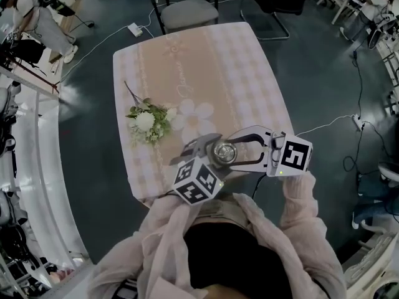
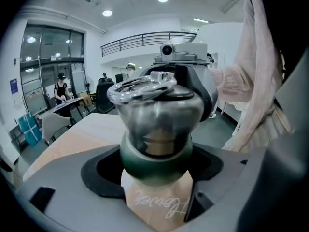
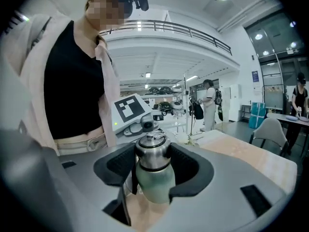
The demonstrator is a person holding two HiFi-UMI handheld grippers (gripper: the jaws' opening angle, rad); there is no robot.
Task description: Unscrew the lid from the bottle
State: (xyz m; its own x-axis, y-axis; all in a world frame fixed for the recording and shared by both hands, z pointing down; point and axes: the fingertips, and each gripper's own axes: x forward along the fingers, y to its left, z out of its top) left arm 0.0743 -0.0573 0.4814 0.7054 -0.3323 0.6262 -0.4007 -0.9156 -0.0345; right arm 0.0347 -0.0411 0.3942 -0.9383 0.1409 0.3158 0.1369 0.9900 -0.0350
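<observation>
Bottle (image 1: 222,152) was held between both tongs above the near edge of the table (image 1: 237,61), top end up toward the head camera. We saw the left gripper (image 2: 155,170) clamped on the green body. The right gripper (image 3: 153,161) came in from the opposite side, its black pads pinching the steel lid (image 3: 152,151). We logged the lid as seated on the neck. A small flower bunch (image 1: 148,122) lay on the checked cloth, left of the bottle and apart from it.
</observation>
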